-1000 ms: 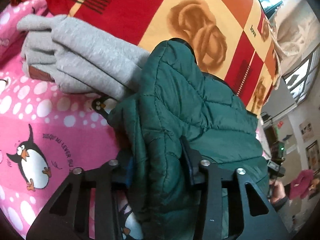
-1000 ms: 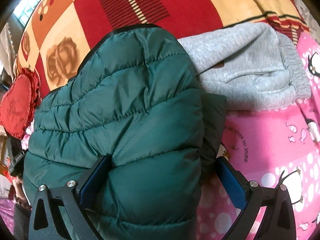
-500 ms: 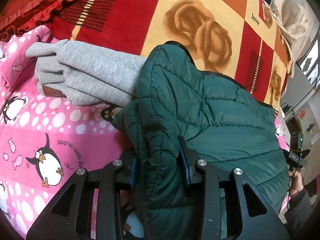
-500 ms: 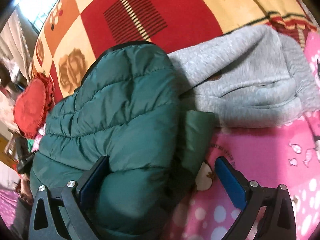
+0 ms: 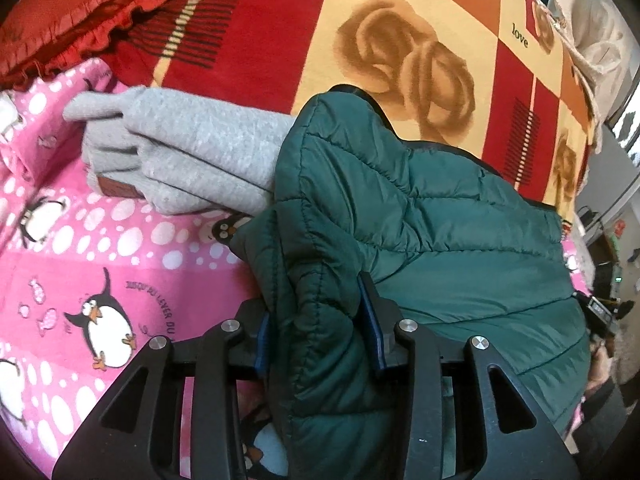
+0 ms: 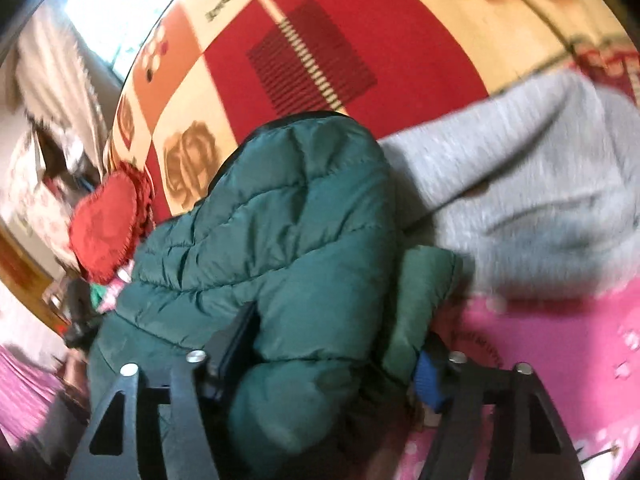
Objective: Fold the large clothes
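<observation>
1. My left gripper [image 5: 318,320] is clamped on a thick fold of the green quilted jacket [image 5: 440,220].
2. My right gripper [image 6: 332,354] also squeezes the jacket.
3. The jacket lies on the bed, touching a folded grey sweater [image 5: 192,156].

Bright window [image 6: 120,12] beyond the bed; pale curtain [image 5: 600,36] beside it.

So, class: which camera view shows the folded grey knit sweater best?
The left wrist view: the folded grey knit sweater is sharp, showing stacked layers and a brown patch. In the right wrist view it is motion-blurred.
</observation>
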Demonstrator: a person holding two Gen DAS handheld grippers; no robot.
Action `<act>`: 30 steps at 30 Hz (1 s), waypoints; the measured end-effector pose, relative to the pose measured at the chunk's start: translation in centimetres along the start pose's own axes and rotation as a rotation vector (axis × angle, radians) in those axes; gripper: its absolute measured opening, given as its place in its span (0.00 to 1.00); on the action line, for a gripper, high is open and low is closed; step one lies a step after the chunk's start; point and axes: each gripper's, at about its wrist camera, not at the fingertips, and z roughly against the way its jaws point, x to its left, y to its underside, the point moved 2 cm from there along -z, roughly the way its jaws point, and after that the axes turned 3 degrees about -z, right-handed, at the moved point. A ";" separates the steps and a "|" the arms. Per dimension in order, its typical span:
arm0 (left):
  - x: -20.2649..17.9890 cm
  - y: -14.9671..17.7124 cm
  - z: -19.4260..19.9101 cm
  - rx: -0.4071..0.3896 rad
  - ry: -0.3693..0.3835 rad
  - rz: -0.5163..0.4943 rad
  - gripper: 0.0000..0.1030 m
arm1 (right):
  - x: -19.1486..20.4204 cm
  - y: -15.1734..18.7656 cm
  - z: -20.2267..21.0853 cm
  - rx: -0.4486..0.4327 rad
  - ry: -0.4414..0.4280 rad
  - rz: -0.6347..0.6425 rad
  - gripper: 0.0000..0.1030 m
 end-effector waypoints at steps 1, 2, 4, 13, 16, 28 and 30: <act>-0.3 -0.1 0.2 -0.005 -0.017 -0.016 0.30 | 0.5 0.0 0.3 -0.005 0.022 0.022 0.54; -0.7 -0.1 0.5 -0.014 -0.041 -0.036 0.26 | 0.9 -0.2 0.4 -0.009 0.038 0.034 0.50; -1.8 -0.2 1.5 -0.040 -0.086 -0.076 0.23 | 1.9 -0.5 1.2 -0.027 0.059 0.054 0.41; -3.8 0.2 9.4 -0.143 -0.092 -0.089 0.20 | 9.4 -0.5 8.6 -0.153 0.072 0.142 0.30; -4.2 1.1 12.7 -0.180 -0.070 -0.077 0.20 | 10.9 0.7 11.3 -0.172 0.051 0.139 0.29; -5.0 6.5 13.1 -0.035 -0.051 -0.069 0.21 | 6.5 5.9 12.3 -0.045 0.047 -0.012 0.30; -5.5 7.0 10.3 0.030 -0.176 -0.122 0.25 | 4.5 5.7 9.6 0.023 0.098 -0.066 0.33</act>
